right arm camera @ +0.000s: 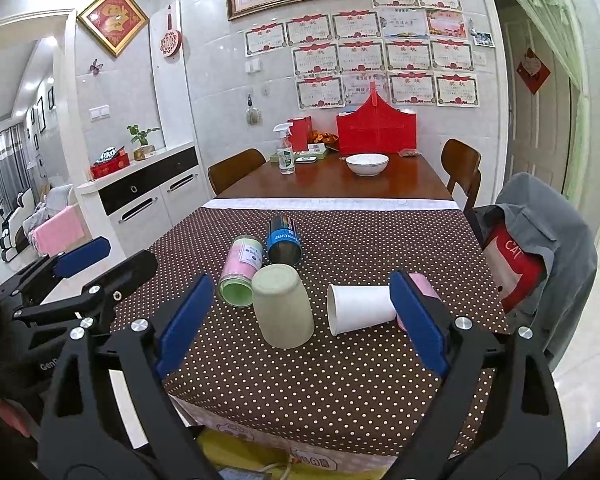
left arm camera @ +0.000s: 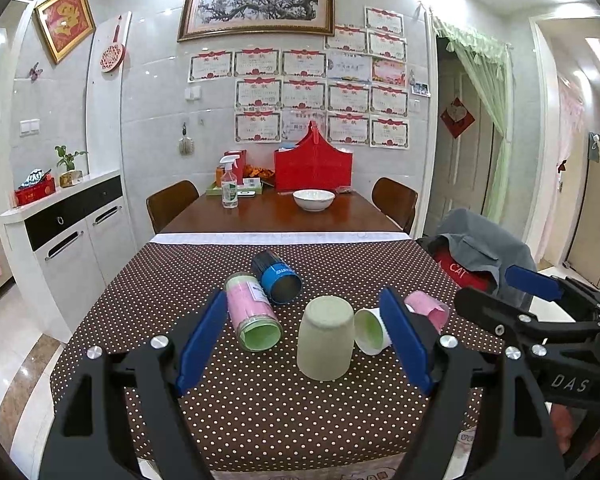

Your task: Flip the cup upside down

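Observation:
A pale green cup [left arm camera: 325, 338] stands upside down on the dotted brown tablecloth [left arm camera: 260, 408]; it also shows in the right wrist view [right arm camera: 283, 306]. A white paper cup [left arm camera: 371, 331] [right arm camera: 360, 307] lies on its side to its right. A pink cup [left arm camera: 428, 310] [right arm camera: 420, 286] lies behind it, partly hidden by a finger. A pink jar [left arm camera: 252, 312] [right arm camera: 242, 270] and a blue can [left arm camera: 277, 277] [right arm camera: 284, 240] lie on their sides to the left. My left gripper [left arm camera: 306, 342] is open and empty, near the green cup. My right gripper [right arm camera: 302, 322] is open and empty.
The right gripper's body [left arm camera: 540, 320] shows at the right of the left wrist view, the left gripper's body [right arm camera: 80, 280] at the left of the right wrist view. A white bowl [left arm camera: 313, 199], a spray bottle [left arm camera: 229, 184] and a red basket [left arm camera: 313, 168] stand on the far wooden table. A chair with a grey garment [right arm camera: 540, 248] stands right.

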`<state>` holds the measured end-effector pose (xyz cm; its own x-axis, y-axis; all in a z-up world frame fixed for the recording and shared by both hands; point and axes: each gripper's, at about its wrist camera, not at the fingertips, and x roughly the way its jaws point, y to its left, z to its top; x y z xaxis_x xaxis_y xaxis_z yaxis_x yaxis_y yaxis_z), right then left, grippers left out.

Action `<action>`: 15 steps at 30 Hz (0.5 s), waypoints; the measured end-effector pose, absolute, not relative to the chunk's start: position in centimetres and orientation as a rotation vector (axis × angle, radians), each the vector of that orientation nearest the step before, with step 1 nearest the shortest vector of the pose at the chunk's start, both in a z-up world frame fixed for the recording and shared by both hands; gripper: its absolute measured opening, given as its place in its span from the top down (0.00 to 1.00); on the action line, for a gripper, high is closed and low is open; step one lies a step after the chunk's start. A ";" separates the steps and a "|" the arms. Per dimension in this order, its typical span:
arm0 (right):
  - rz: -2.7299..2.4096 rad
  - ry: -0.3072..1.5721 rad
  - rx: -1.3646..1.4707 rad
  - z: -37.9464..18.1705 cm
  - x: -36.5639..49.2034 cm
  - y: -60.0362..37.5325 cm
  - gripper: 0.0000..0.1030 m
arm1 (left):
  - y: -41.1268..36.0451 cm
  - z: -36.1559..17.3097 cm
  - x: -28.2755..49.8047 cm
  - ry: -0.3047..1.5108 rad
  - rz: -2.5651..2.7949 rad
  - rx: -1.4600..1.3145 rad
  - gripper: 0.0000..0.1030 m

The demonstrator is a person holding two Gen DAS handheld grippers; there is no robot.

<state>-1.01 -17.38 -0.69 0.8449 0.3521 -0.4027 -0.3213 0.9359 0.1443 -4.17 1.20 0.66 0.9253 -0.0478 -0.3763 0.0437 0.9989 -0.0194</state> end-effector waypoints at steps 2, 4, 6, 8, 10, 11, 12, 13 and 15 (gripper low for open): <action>0.354 0.442 0.073 -0.8 -1.0 -17.4 0.14 | 1.2 0.6 -4.1 0.391 -0.047 -0.009 0.23; 0.350 0.447 0.071 -1.0 -1.0 -17.5 0.14 | 1.2 0.4 -3.9 0.398 -0.048 -0.011 0.22; 0.344 0.450 0.072 -1.0 -1.0 -17.7 0.14 | 1.1 0.1 -3.7 0.407 -0.054 -0.011 0.22; 0.345 0.451 0.075 -1.1 -1.0 -17.8 0.14 | 0.9 -0.1 -3.6 0.414 -0.060 -0.007 0.22; 0.338 0.451 0.075 -1.2 -1.1 -17.9 0.14 | 0.7 -0.3 -3.4 0.424 -0.069 -0.004 0.22; 0.334 0.451 0.076 -1.2 -1.1 -18.0 0.13 | 0.6 -0.4 -3.3 0.429 -0.072 -0.003 0.22; 0.335 0.453 0.079 -1.3 -1.0 -18.1 0.13 | 0.6 -0.4 -3.2 0.431 -0.072 -0.001 0.22; 0.336 0.456 0.083 -1.4 -1.0 -18.1 0.13 | 0.5 -0.5 -3.2 0.432 -0.072 0.000 0.22; 0.337 0.461 0.088 -1.5 -0.9 -18.2 0.13 | 0.4 -0.6 -3.1 0.434 -0.072 0.001 0.22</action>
<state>-0.94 -18.21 -1.52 0.8418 0.3378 -0.4211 -0.2985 0.9412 0.1582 -3.06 0.36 -0.58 0.9048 -0.0692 -0.4201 0.0698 0.9975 -0.0140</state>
